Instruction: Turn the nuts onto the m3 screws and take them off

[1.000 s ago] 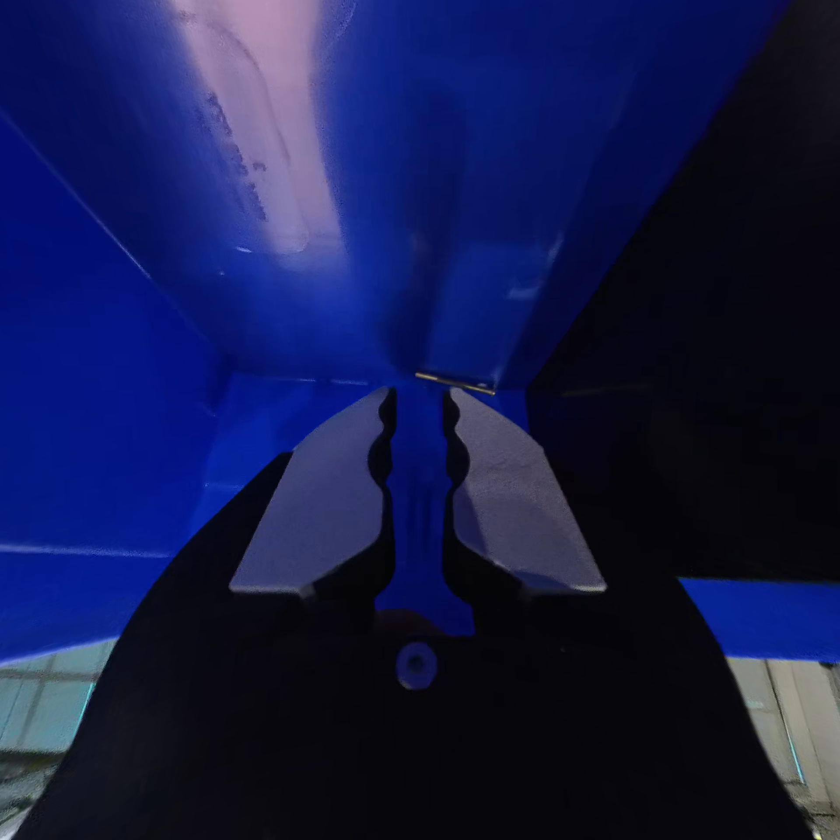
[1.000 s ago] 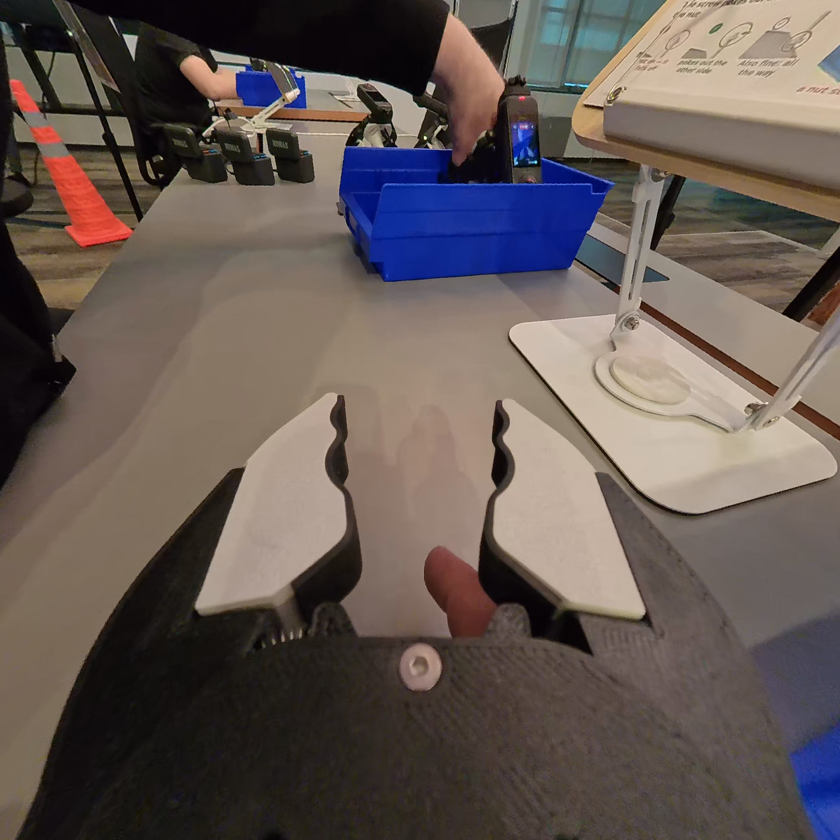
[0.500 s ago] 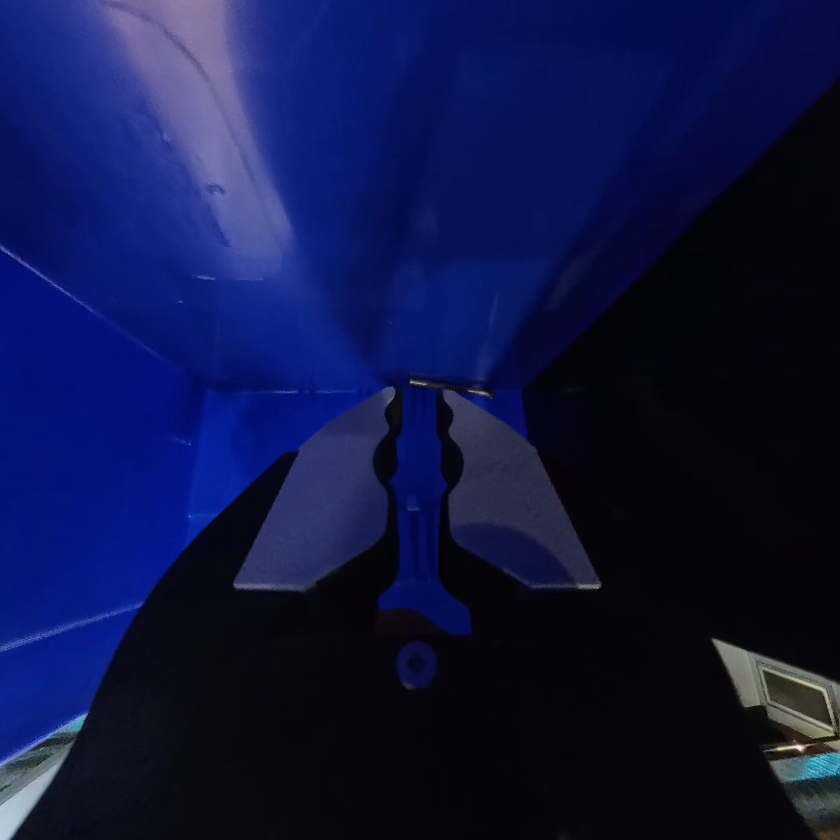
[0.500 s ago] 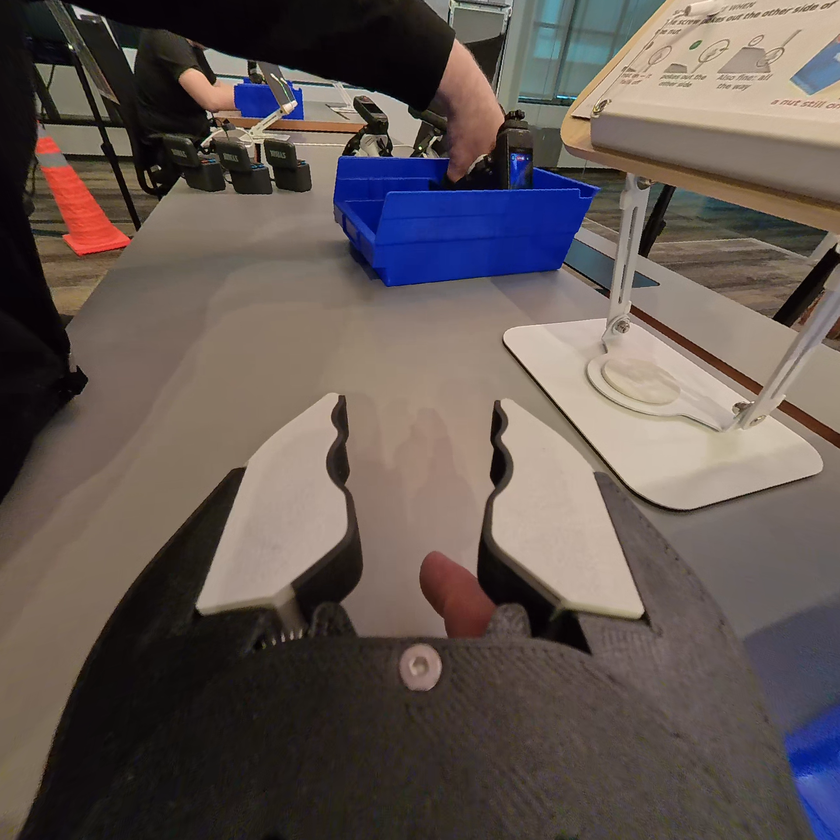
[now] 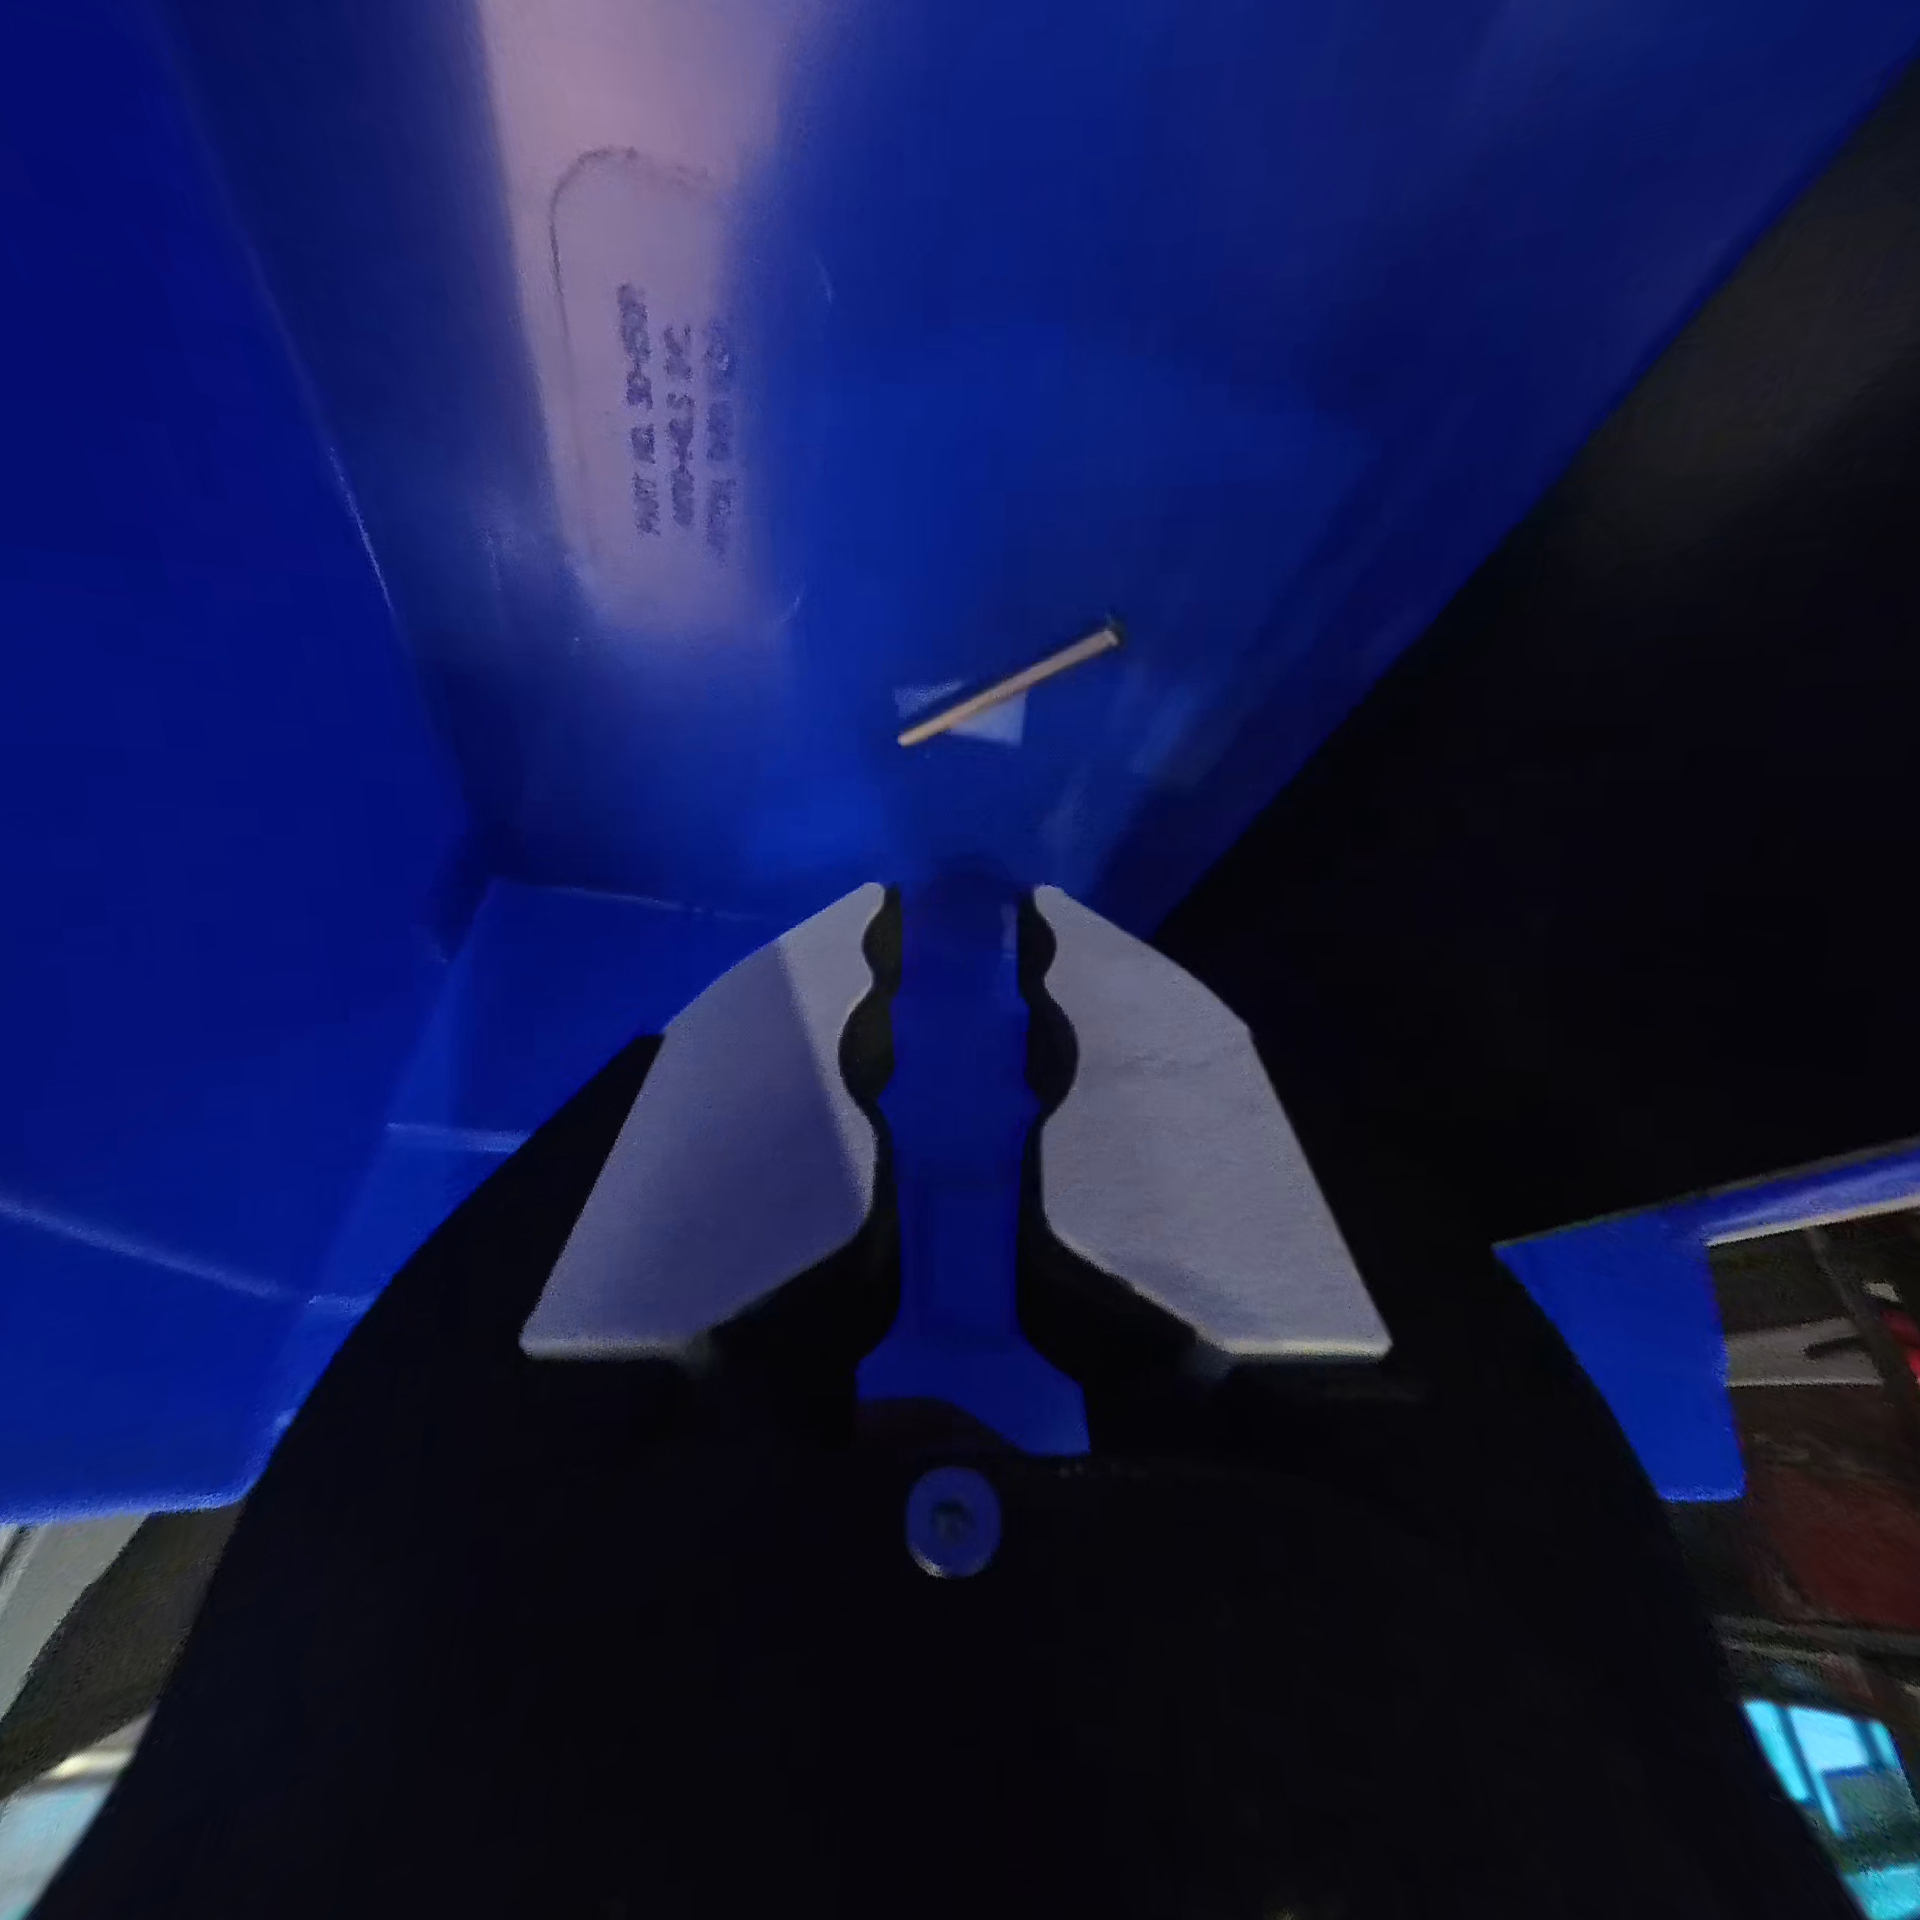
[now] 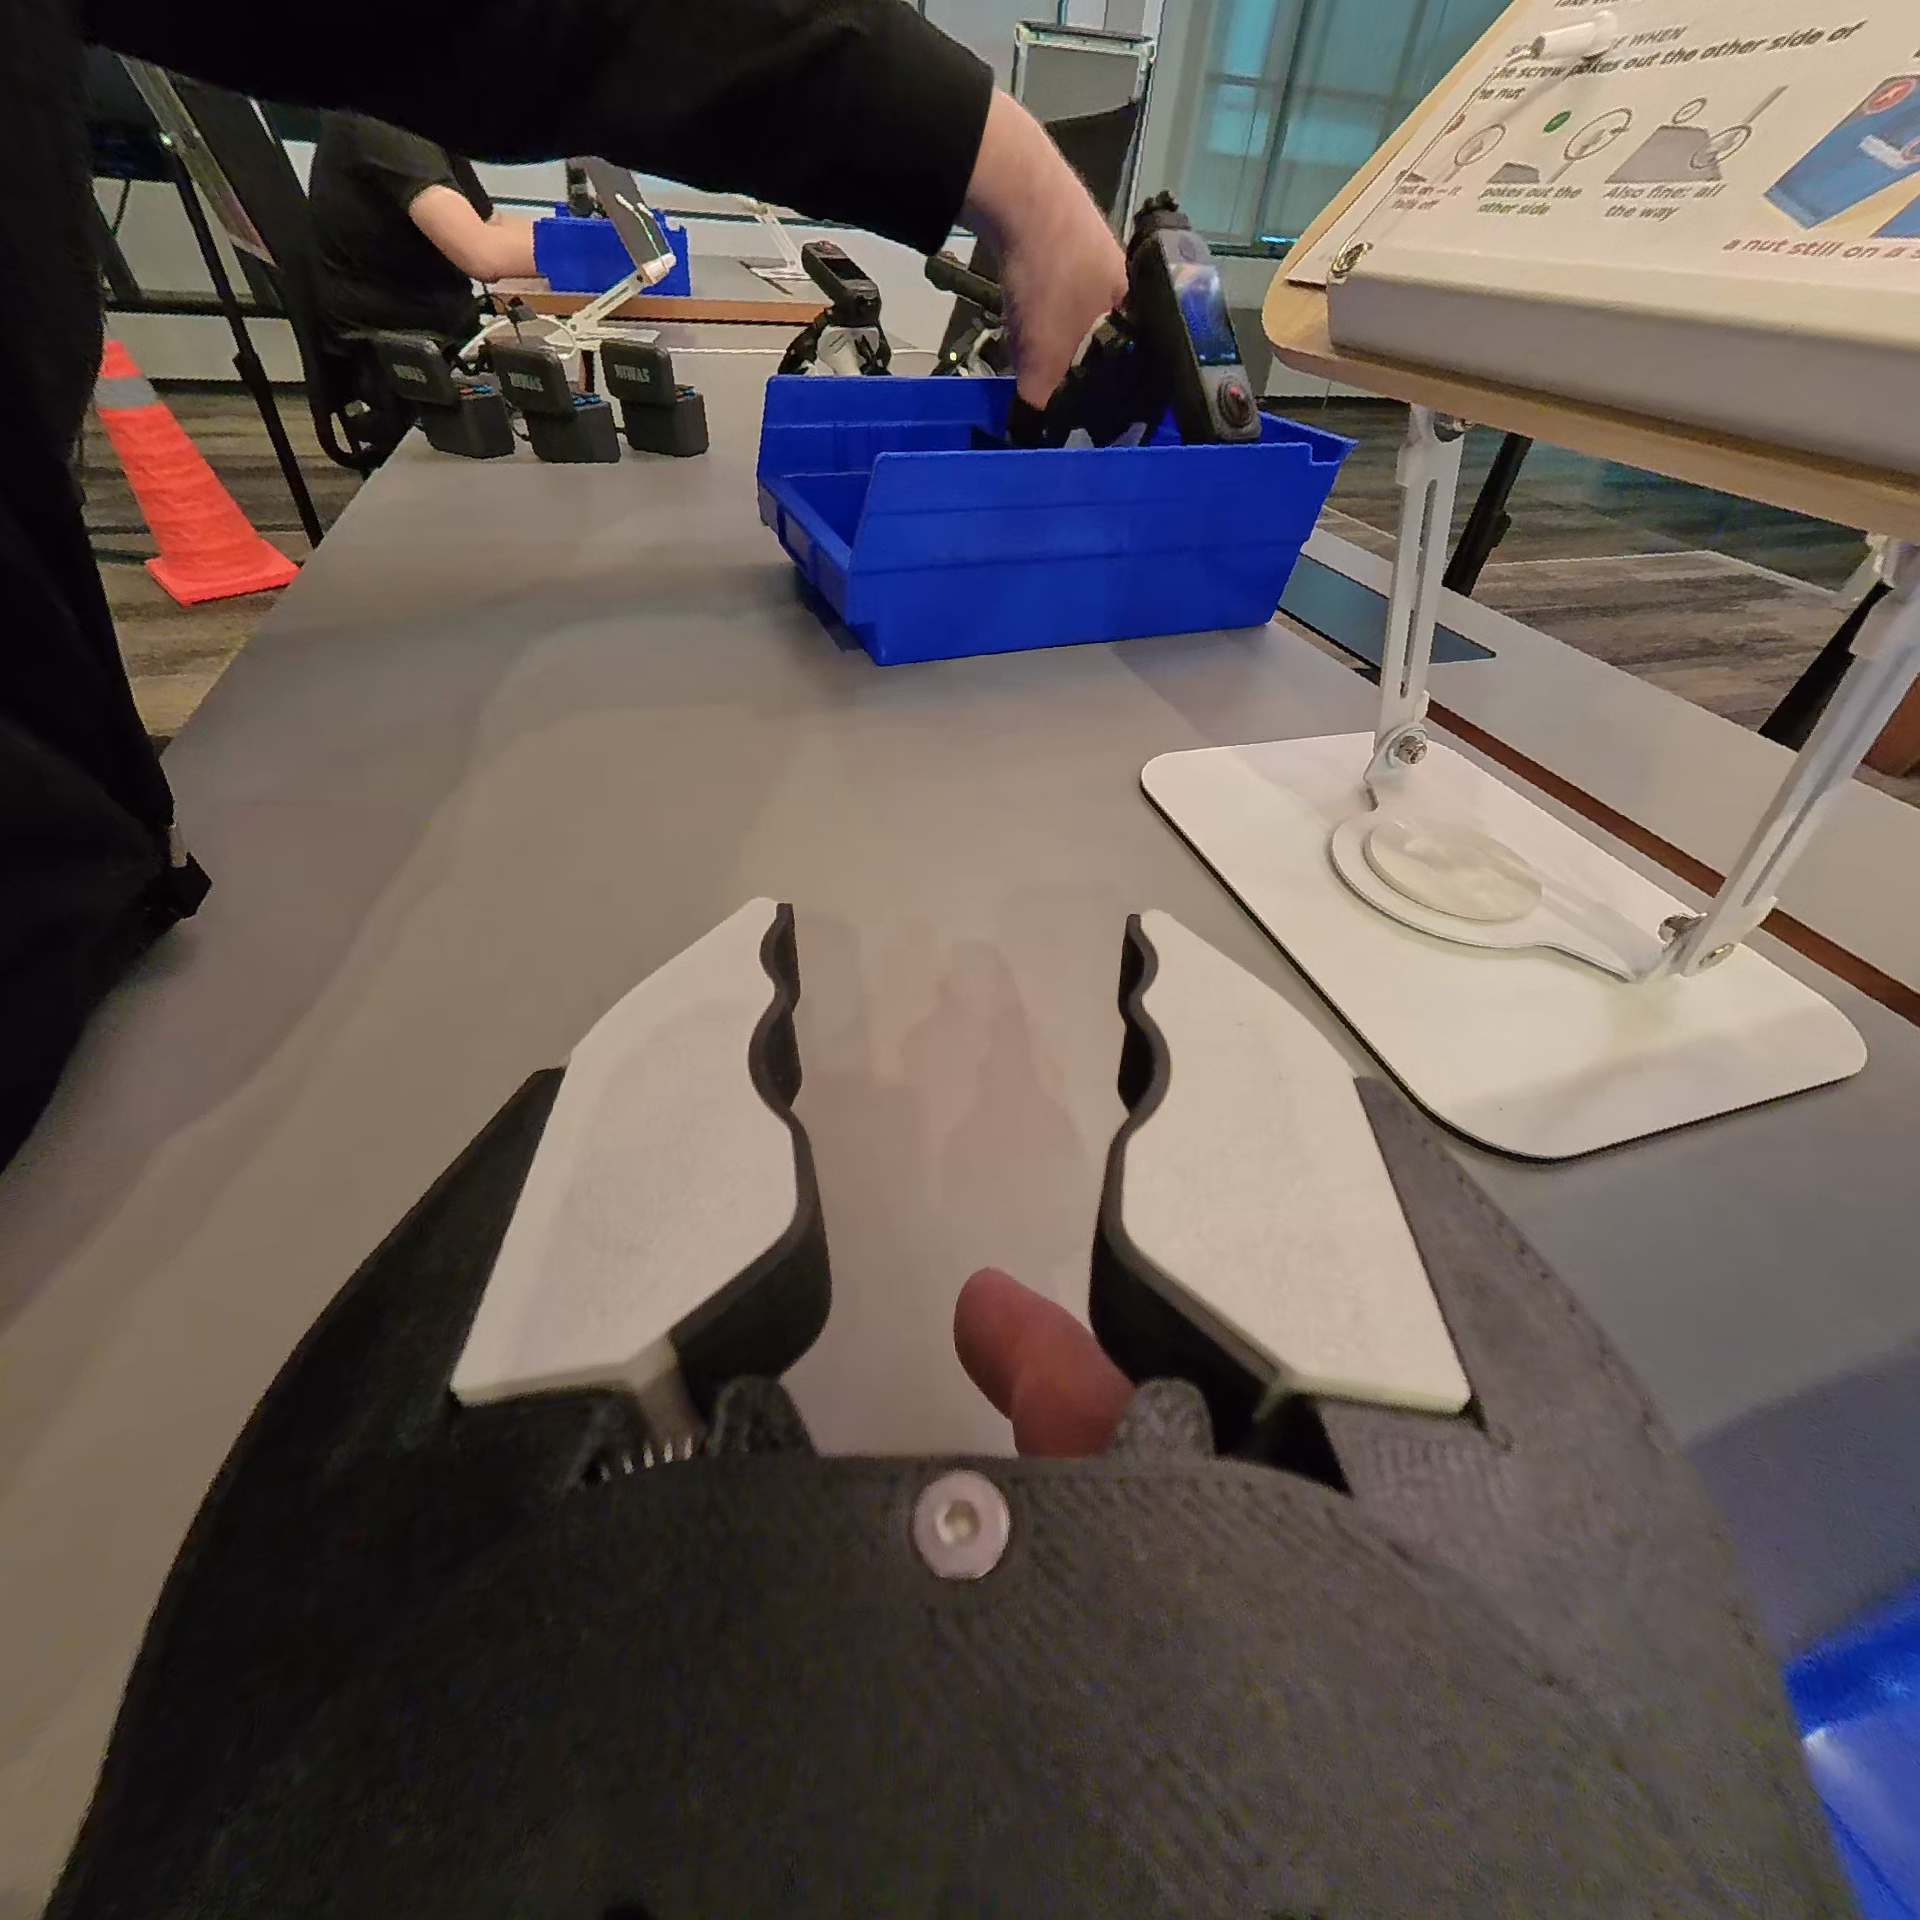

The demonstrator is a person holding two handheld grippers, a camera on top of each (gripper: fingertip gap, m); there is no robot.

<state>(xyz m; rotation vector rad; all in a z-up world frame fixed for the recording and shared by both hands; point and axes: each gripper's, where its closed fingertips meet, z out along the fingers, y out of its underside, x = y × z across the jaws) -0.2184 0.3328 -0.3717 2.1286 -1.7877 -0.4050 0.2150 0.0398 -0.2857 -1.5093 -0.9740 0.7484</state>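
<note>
Both grippers hold nothing: the left gripper (image 5: 958,896), inside the blue bin (image 5: 260,831), has fingers slightly apart, a screw (image 5: 1010,681) lying just beyond; only its view shows it. Right gripper (image 6: 961,920) gapes wide above the grey table (image 6: 623,748).

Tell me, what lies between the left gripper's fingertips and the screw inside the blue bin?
Only bare blue bin floor. The left wrist view shows nothing between the left gripper and the screw.

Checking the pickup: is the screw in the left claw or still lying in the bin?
Lying in the blue bin. The screw sits beyond the left claw, untouched.
</note>
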